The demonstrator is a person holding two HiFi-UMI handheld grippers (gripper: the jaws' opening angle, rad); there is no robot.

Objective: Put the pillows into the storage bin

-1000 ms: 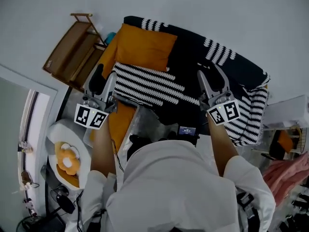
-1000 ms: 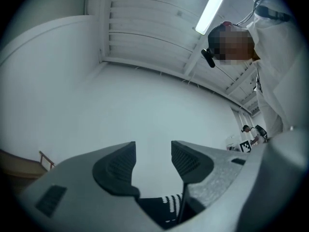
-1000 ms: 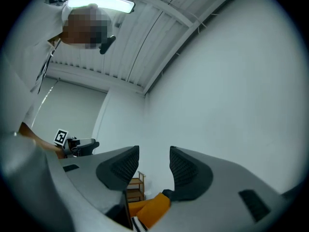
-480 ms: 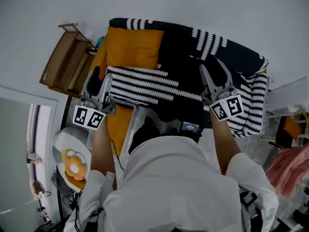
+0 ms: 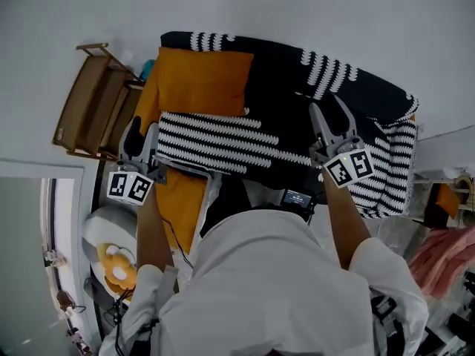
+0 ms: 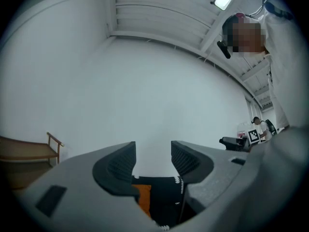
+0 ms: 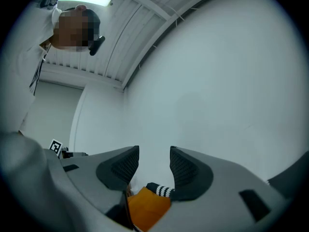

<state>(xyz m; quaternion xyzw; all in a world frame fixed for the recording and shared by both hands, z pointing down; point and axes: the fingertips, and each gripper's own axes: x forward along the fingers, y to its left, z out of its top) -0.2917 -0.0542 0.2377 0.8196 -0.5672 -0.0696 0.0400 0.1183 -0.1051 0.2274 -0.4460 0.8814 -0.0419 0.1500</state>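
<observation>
The black-and-white striped pillow (image 5: 223, 143) has drawn slightly off the black blanket with white stitched bands (image 5: 297, 73), toward the person. It spans from the left gripper (image 5: 142, 128) to the right gripper (image 5: 326, 112). Both pairs of fingers (image 6: 116, 166) stand half apart, clasping nothing; the pillow seems wedged between the tools. A plain orange pillow (image 5: 204, 80) waits on the blanket. Nearer than the blanket, the pale storage bin's rim (image 5: 211, 190) barely shows, perhaps already holding orange fabric (image 5: 182, 202).
</observation>
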